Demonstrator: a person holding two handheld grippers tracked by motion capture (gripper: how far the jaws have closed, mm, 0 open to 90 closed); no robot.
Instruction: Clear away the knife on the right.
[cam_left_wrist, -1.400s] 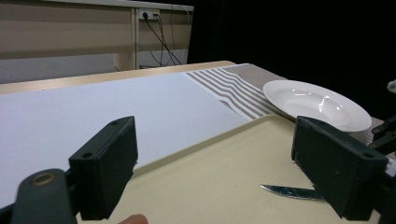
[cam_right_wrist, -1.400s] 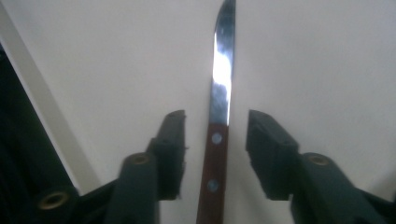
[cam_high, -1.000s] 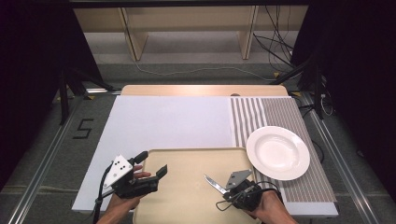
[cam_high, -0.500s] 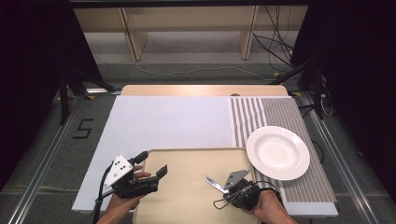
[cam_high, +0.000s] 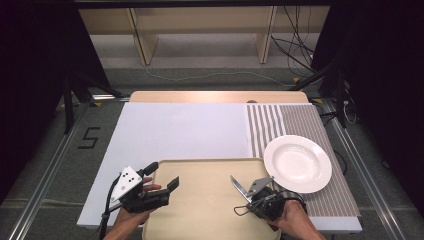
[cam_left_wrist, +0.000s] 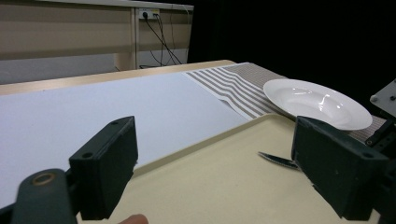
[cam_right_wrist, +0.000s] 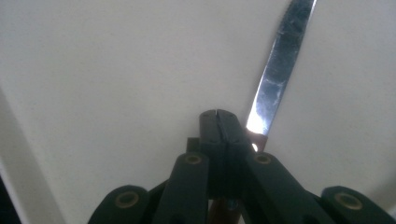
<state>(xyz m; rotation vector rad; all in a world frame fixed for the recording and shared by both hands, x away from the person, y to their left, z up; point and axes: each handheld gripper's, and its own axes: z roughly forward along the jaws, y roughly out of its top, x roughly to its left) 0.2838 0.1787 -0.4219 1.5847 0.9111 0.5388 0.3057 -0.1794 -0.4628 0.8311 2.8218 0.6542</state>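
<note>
Beige tray (cam_high: 200, 210) sits under both grippers. Right gripper (cam_right_wrist: 218, 122) pinches a knife (cam_right_wrist: 279, 70), blade poking past its jaws, likely for setting down. Left gripper (cam_left_wrist: 212, 172) waits wide apart, plate (cam_left_wrist: 315, 100) beyond.

There is one round white plate (cam_high: 297, 163). There is one flat beige plastic tray (cam_high: 207, 200). There is one shiny metal knife (cam_right_wrist: 279, 70). There is one striped brown and white cloth mat (cam_high: 280, 122), and what may be one big white sheet (cam_high: 180, 130). There are two black grippers.
</note>
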